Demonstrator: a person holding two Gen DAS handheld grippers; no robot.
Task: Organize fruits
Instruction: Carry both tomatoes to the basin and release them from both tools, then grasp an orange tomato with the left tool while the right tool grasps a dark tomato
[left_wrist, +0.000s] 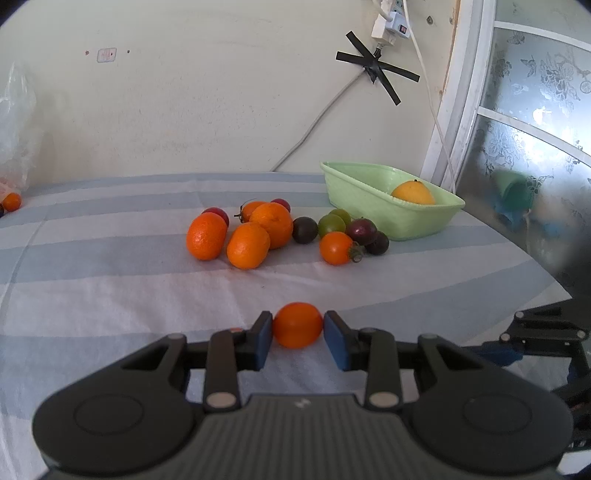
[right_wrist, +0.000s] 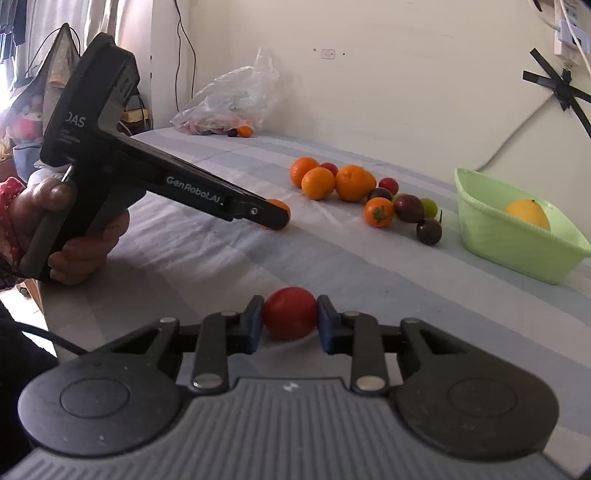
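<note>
A cream wall with a taped cable and a power strip backs a counter (left_wrist: 110, 258) covered in a pale blue and white striped cloth, with a patterned frosted window at the right edge of the left wrist view. Low in the middle of that frame, the left gripper (left_wrist: 297, 328) has its jaws closed on a small orange tomato (left_wrist: 297, 325), which sits on or just above the cloth; contact cannot be told. Across the centre lies the loose pile: three oranges (left_wrist: 243, 236) bunched together, red cherry tomatoes behind them, then dark, green and orange tomatoes (left_wrist: 343, 232) trailing right toward the green basket (left_wrist: 424, 225). The basket, at centre right, holds one yellow-orange fruit (left_wrist: 413, 192).

In the right wrist view the same cloth runs away toward a clear plastic bag (right_wrist: 236, 103) against the wall at upper centre, with a couple of small fruits beside it. At lower centre the right gripper (right_wrist: 290, 315) clamps a red tomato (right_wrist: 290, 313) between its jaws, close over the cloth. On the left a hand (right_wrist: 62, 229) holds the other tool, its tip pinching the orange tomato at centre left. The pile sits right of centre and the basket at the right edge.

Judging by this, the sorting is barely begun: one fruit is in the basket, two are in hand and well apart from it, and about a dozen wait on the cloth.
</note>
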